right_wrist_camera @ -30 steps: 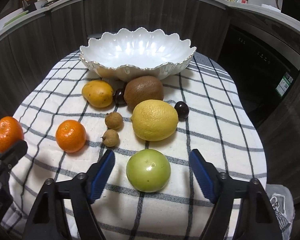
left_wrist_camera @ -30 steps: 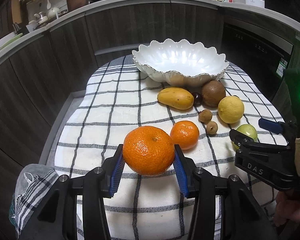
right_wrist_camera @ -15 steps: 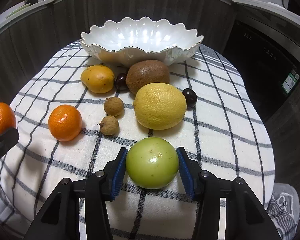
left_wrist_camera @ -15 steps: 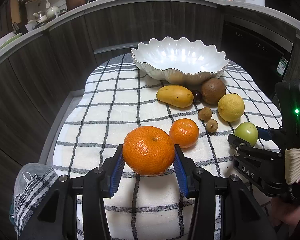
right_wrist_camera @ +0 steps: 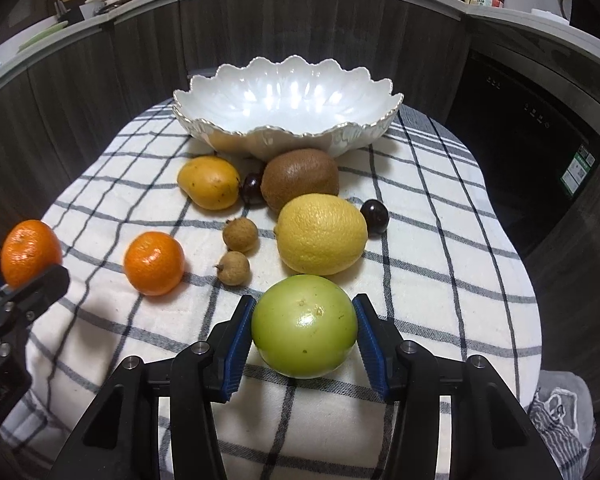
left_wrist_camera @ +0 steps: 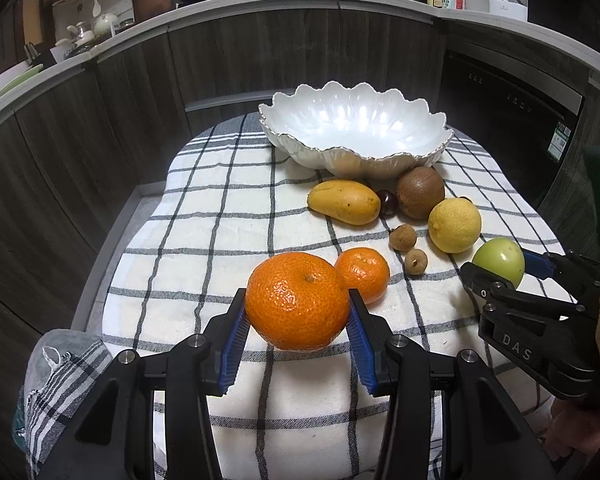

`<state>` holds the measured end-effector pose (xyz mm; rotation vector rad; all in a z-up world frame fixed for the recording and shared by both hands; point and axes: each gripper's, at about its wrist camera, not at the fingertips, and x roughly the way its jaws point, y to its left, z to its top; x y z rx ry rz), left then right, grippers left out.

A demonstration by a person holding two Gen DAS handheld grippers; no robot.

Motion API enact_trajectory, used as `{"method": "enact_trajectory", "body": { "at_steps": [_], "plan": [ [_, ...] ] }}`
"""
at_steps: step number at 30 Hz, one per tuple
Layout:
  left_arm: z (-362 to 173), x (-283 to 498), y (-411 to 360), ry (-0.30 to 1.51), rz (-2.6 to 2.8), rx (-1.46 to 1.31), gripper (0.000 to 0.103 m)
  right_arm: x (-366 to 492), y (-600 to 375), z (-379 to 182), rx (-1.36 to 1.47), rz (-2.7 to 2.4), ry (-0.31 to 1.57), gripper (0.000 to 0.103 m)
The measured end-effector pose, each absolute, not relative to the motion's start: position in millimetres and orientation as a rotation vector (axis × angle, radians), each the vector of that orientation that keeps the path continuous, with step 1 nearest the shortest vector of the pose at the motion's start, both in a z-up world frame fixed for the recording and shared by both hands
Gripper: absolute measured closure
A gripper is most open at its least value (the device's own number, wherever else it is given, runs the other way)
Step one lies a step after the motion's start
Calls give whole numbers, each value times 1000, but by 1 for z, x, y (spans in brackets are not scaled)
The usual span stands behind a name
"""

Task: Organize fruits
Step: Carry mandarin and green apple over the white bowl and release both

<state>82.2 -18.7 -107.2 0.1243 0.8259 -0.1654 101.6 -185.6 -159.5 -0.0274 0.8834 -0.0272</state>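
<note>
Dim kitchen, overhead light; glare streaks inside scalloped white ceramic bowl (right_wrist_camera: 288, 100). Sharp centre, fisheye bending and dark vignette at corners.

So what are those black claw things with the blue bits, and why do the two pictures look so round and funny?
They are grabbers that a person holds, one in each hand. Each has a tiny wide-eyed camera looking along its two fingers, which bends the picture. One picture is from the left gripper, squeezing a big orange. The other is from the right gripper, whose jaws have just closed onto a green fruit. Ahead, on a checked cloth, lie a small orange, a lemon, a kiwi, a yellow mango, two little brown fruits and two dark ones. Behind them is an empty white bowl, probably where the fruit goes.
</note>
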Motion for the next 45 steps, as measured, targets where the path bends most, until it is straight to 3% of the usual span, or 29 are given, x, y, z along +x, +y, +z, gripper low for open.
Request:
{"method": "enact_trajectory", "body": {
  "at_steps": [31,45],
  "plan": [
    [-44,169,-40,646,-218,99,57,154,-207,-72,-5,-56,678,53],
    [-48,240,-51,658,-280,74,57,218,-216,-68,10,-69,669,53]
  ]
}}
